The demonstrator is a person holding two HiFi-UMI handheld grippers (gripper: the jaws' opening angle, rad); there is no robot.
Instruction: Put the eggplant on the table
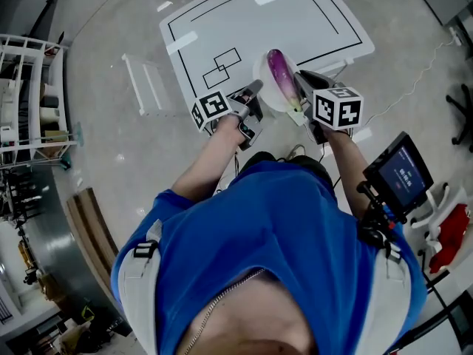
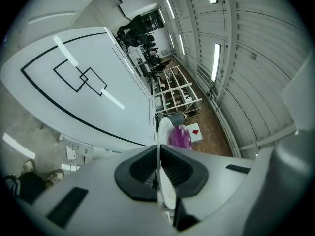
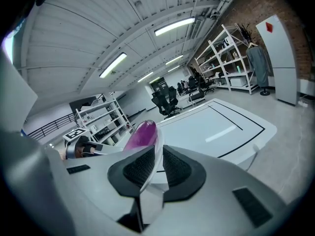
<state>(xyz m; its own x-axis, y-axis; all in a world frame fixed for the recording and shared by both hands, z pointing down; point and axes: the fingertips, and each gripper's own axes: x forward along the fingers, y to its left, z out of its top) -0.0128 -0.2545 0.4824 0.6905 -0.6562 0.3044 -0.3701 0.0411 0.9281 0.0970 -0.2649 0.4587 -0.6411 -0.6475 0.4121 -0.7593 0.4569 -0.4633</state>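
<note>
Far to the left of the plate (image 1: 275, 93), in the head view, a white shelf rack (image 1: 29, 98) stands on the grey floor. A low white frame (image 1: 146, 84) lies nearer the plate on that side.

The left tool (image 1: 253, 91) comes in at the plate's left rim. In the left gripper view its jaws (image 2: 158, 168) are pressed together on the thin white edge of the plate (image 2: 164, 132), which stands on edge between the dark pads.

The plate is held in the air by both tools. From above it shows against the near edge of the white worktop (image 1: 244, 21), which is marked with black lines.

The eggplant (image 1: 281, 76) lies on the plate, not on the worktop. It is glossy and purple, with its green stem end toward the person. It also shows just past the plate rim in the left gripper view (image 2: 180, 136) and in the right gripper view (image 3: 141, 134).

The right tool (image 1: 301, 77) is at the plate's right rim. In its own view its jaws (image 3: 156, 168) are clamped on the plate edge (image 3: 156, 149), and the left tool (image 3: 83, 149) shows across the plate.

To the right of the plate and nearer the person, a small lit screen (image 1: 403, 172) sits on a dark mount.
</note>
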